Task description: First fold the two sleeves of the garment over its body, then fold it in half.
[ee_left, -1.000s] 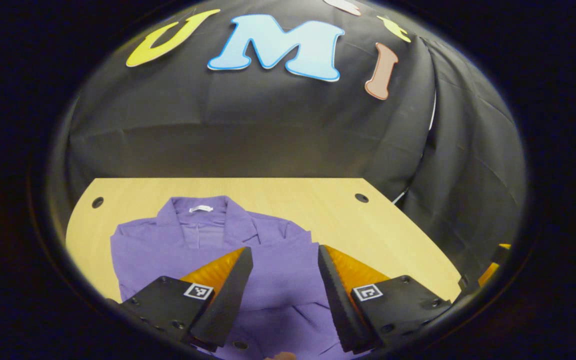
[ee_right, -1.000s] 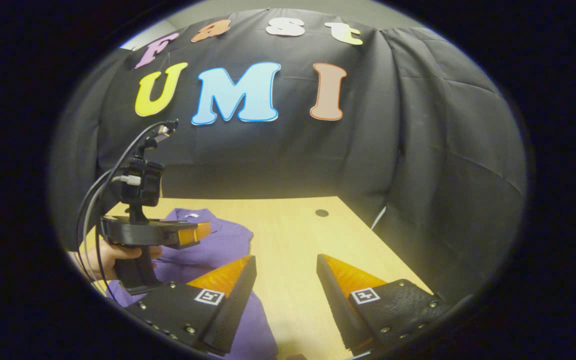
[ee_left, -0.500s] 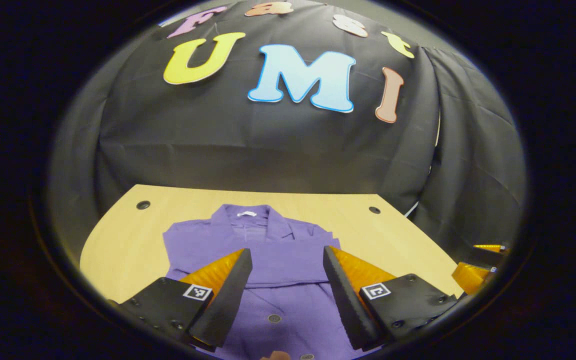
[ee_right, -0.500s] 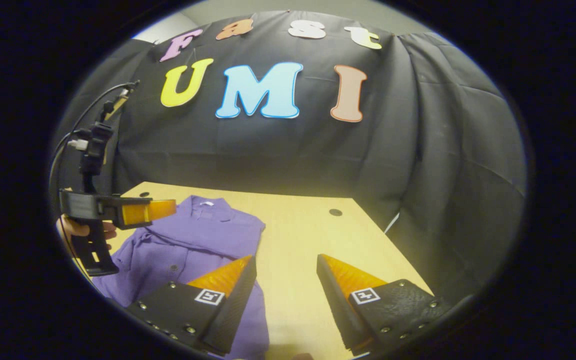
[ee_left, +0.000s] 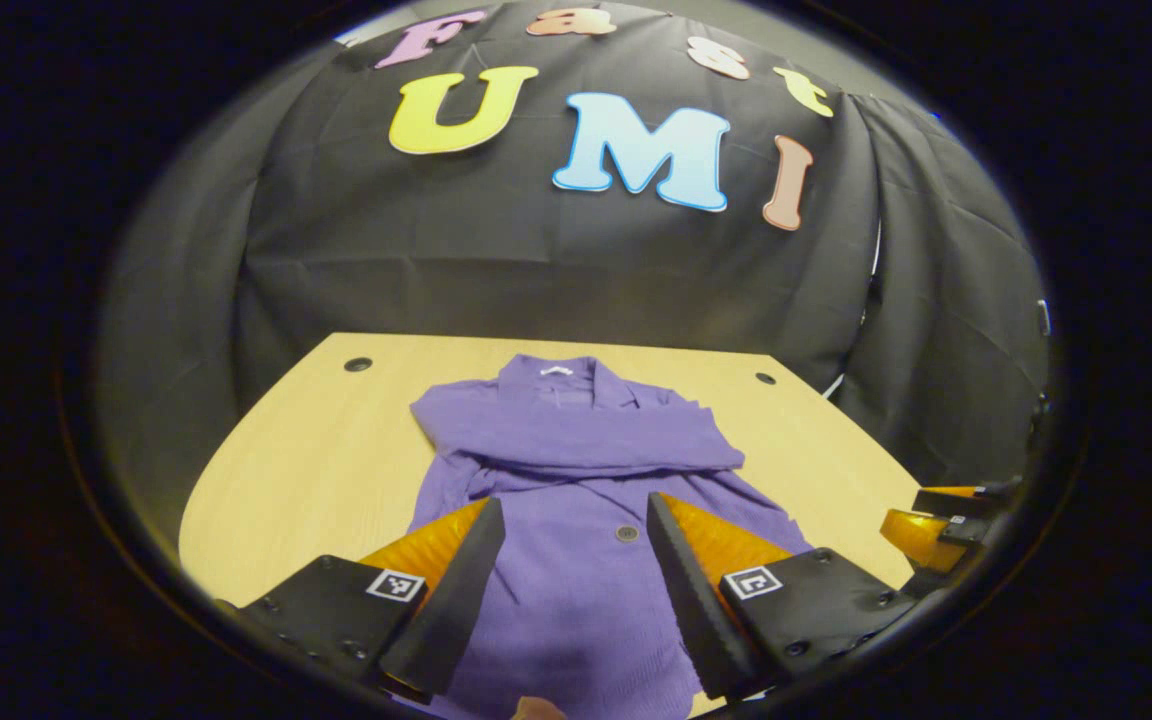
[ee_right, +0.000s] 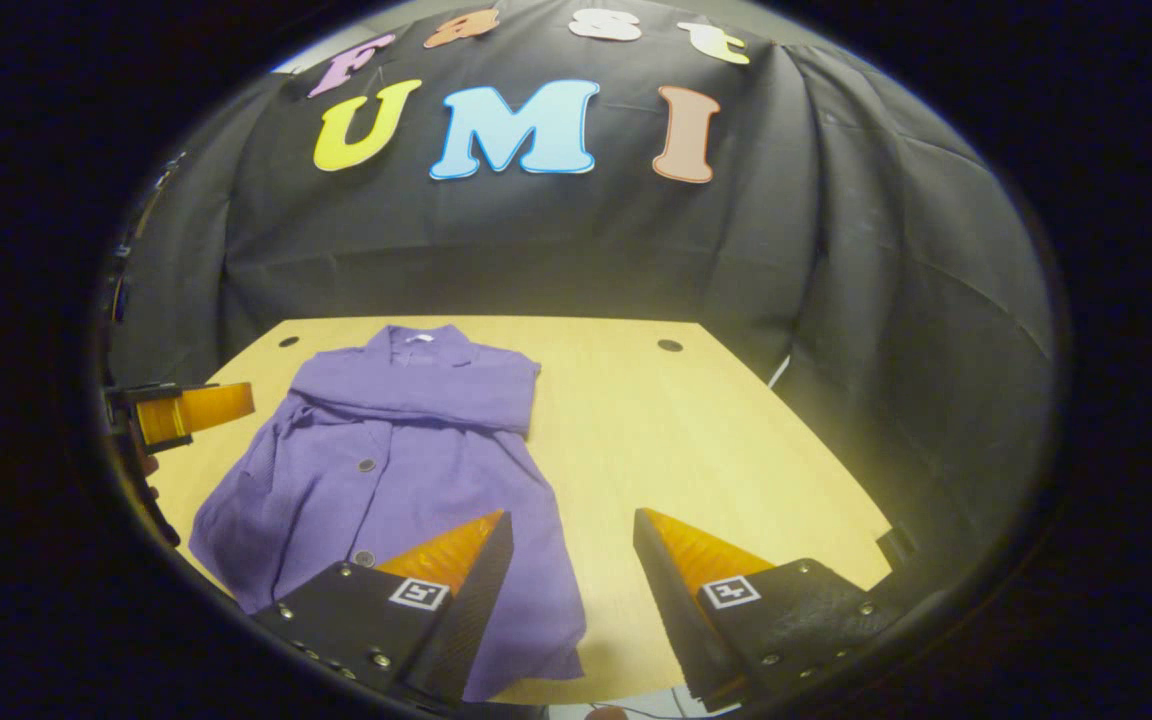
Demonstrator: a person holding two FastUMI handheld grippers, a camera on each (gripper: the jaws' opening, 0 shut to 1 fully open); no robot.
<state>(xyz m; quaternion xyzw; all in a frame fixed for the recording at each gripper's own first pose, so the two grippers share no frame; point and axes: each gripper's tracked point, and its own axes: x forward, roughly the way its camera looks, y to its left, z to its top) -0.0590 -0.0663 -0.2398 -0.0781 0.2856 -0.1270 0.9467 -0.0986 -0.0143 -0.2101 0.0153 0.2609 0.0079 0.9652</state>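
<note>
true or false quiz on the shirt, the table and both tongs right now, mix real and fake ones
1. The purple shirt lies flat on the wooden table. True.
2. Both sleeves hang off the table's sides. False: they lie folded across the chest, just below the collar.
3. The left tongs are clamped on the hem. False: they are open, holding nothing.
4. The right tongs are open and empty. True.
5. The shirt is already folded in half. False: its full length lies spread out.
</note>
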